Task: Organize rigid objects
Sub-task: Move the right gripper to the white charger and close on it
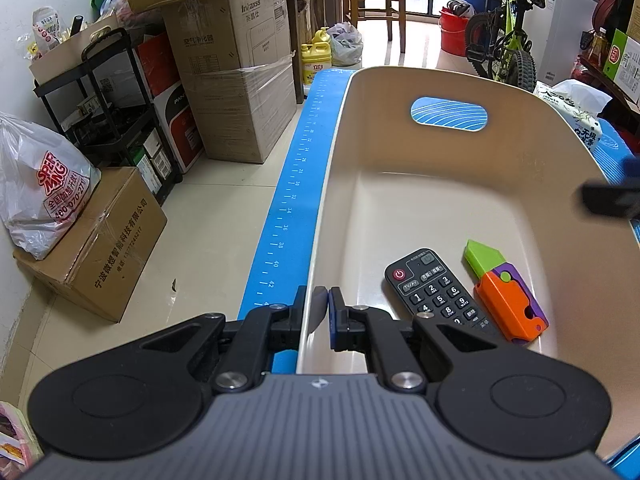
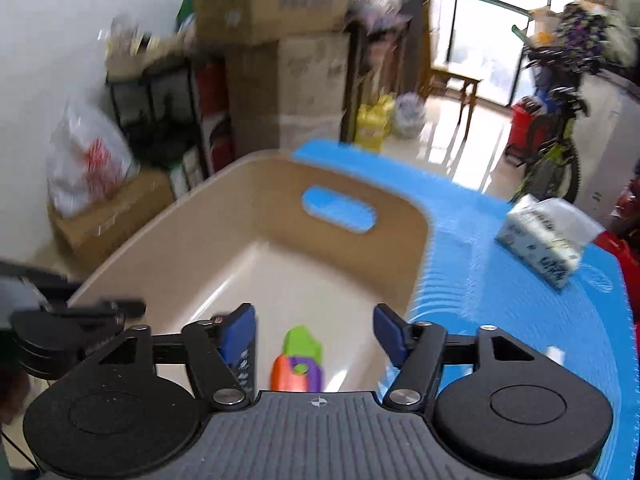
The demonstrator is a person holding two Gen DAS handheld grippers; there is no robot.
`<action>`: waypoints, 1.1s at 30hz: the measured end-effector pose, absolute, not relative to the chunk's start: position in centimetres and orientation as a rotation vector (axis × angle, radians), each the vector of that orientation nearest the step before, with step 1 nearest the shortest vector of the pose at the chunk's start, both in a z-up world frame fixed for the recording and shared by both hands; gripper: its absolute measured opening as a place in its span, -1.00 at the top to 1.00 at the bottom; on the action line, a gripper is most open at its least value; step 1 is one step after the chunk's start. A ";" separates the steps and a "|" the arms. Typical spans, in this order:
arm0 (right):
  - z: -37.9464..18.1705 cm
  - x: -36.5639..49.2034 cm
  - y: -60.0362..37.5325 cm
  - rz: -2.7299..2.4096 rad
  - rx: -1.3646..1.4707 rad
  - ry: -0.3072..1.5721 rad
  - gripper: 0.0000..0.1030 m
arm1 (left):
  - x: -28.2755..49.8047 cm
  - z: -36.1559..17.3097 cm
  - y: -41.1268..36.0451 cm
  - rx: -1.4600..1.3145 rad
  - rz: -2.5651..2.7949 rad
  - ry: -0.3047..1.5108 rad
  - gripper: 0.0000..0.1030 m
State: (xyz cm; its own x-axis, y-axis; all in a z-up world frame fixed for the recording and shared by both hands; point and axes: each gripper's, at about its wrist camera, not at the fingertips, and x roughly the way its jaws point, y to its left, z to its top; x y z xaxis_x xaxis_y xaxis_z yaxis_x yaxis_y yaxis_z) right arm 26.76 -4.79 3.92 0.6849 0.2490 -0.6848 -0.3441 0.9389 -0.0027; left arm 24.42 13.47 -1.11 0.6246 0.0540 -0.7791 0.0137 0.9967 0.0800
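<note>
A: Item one, bin (image 1: 440, 184). Location?

B: On the blue mat (image 1: 296, 184) over the bench, at its left edge. Beige, handle slot in the far wall.

A: Contents?

B: Two. Remote (image 1: 436, 288), black, flat on the bin floor, near end. Toy knife (image 1: 508, 292), orange, purple and green, just beside the remote on its right; touching or not, cannot tell.

A: Left gripper (image 1: 322, 300)?

B: Clamped on the bin's near-left rim, one pad outside the wall, one inside. Nothing else in it.

A: Right gripper (image 2: 316, 328)?

B: Wide apart, empty, above the near end of the bin; toy knife lies below the gap, no pad touching it. View is blurred.

A: Outstanding stock?

B: Tissue pack (image 2: 548, 236) on the mat, right of the bin, well apart. Soft goods; probably not part of the lot.

A: Hazards?

B: One: bin sits close to the mat's left edge; a tug from the rim grip could slide it off to the floor. Two: a low pass by the open right gripper could catch the wall or knock the contents askew.
</note>
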 end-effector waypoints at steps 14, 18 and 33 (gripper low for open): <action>1.7 26.6 -12.9 0.040 -0.196 0.697 -0.71 | 24.4 -1.1 13.5 0.081 0.023 0.896 0.79; -1.2 27.4 -13.4 -0.006 -0.228 0.735 -0.71 | 24.4 -1.1 13.4 0.081 0.023 0.897 0.79; -6.8 29.8 -12.5 -0.102 -0.280 0.793 -0.68 | 24.4 -1.1 13.4 0.082 0.023 0.897 0.79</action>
State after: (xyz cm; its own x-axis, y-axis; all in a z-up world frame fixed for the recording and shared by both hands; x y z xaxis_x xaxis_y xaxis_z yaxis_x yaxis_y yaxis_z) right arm 29.82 -12.54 -6.76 0.6990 -0.1949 -0.6881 -0.0145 0.9581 -0.2861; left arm 24.43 13.41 -1.10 0.6242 0.0546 -0.7794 0.0138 0.9966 0.0809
